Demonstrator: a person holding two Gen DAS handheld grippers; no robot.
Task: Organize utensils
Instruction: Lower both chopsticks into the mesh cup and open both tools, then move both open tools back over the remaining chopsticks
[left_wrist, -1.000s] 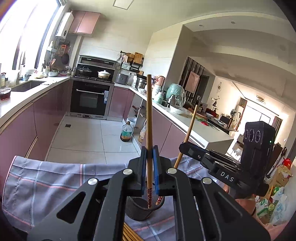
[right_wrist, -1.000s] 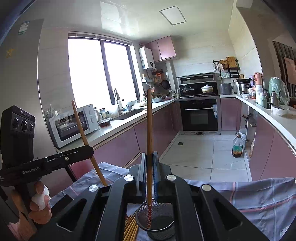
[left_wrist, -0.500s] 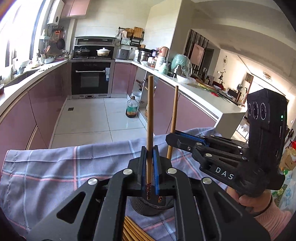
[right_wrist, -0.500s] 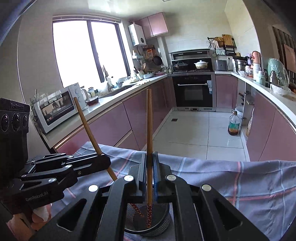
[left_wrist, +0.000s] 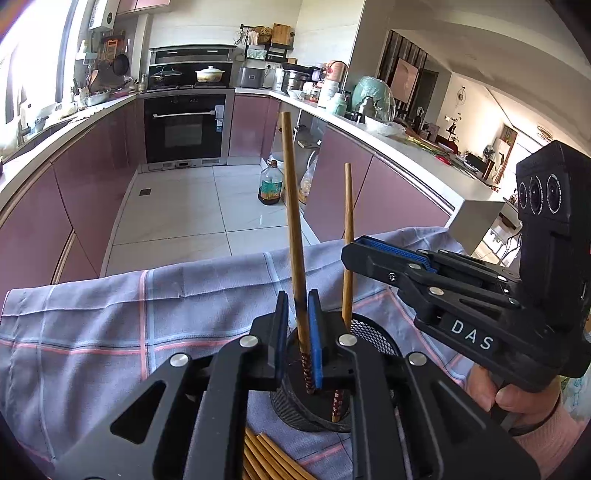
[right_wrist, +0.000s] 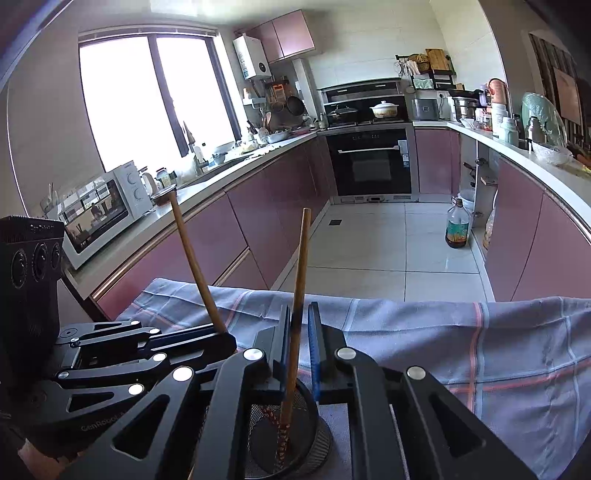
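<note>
Both chopsticks are tip-down in the mesh holder – step in hand looks like the release. Do it well: part the pads just enough, back each gripper out level, don't drag a stick or tip the holder.

Left gripper: fingers slightly apart, its chopstick leans free between them w/ a gap on the 9 o'clock side.

Right gripper: also cracked open, its chopstick tilted toward 1 o'clock – may brush the left pad, can't tell.

Spare chopsticks lie at 6 o'clock on the checked cloth
</note>
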